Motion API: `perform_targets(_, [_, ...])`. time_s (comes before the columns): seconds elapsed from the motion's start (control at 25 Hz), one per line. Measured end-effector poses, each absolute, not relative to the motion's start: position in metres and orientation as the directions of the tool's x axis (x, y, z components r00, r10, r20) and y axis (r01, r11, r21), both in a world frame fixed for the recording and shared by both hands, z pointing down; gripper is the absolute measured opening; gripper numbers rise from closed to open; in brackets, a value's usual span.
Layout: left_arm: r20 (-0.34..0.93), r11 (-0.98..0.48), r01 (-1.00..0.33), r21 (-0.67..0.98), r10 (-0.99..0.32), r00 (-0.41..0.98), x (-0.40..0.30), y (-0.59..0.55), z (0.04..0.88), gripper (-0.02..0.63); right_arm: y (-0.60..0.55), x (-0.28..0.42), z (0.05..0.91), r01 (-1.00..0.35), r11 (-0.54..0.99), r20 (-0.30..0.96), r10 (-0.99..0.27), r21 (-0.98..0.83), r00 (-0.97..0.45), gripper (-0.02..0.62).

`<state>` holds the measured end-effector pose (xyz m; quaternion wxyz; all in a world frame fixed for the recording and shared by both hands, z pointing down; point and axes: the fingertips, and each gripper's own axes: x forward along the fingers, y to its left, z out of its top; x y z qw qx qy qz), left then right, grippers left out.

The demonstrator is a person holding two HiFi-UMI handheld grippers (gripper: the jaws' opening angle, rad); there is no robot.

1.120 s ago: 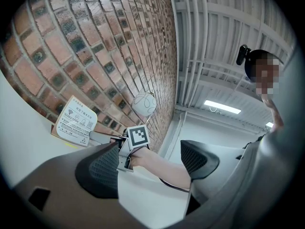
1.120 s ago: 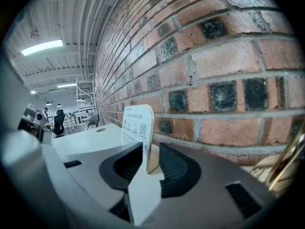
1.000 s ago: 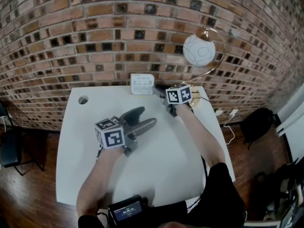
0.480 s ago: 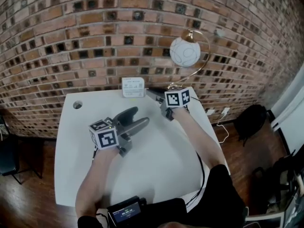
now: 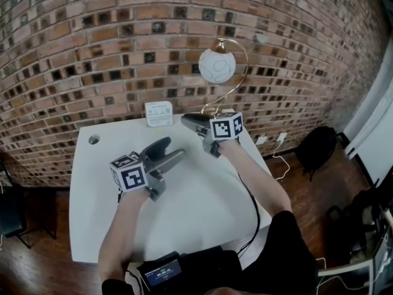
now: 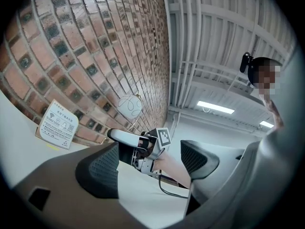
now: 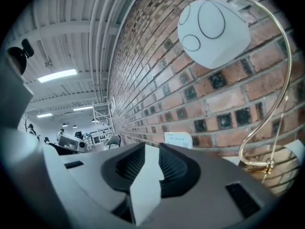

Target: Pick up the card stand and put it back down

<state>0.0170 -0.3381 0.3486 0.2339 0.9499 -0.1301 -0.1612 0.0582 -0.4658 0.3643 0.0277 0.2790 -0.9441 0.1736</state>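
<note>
Card stand (image 5: 159,114): small white upright placard with printed face. It stands at the back edge of the white rectangular worktop (image 5: 196,208), about midway along it, close against the red brick wall (image 5: 92,54). No gripper touches it.

Left gripper (image 5: 172,149): grey two-jaw tool with a marker cube, held over the middle of the worktop. Its jaws are spread wide and its ribbed pads (image 6: 102,168) have nothing between them.

Right gripper (image 5: 187,121): same make, held above the back right part of the worktop, just right of the card stand and apart from it. Its jaws have just been closing and are now narrow, with a slim gap between the pads (image 7: 174,168) and nothing gripped; only the pale worktop shows through.

Lamp (image 5: 216,66): white patterned globe on a curved brass arm, at the back right corner.

Round hole (image 5: 93,139): near the back left corner.
</note>
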Motion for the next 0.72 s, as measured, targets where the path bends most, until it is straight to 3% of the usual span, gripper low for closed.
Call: perform_targets(0.72, [-0.268, -0.886, -0.167, 0.433, -0.304, 0.914, 0.021, -0.28, 0.314, 0.398, -0.373, 0.056, 0.319, -0.462, 0.844, 0.058, -0.465, -0.272, -0.884, 0.044])
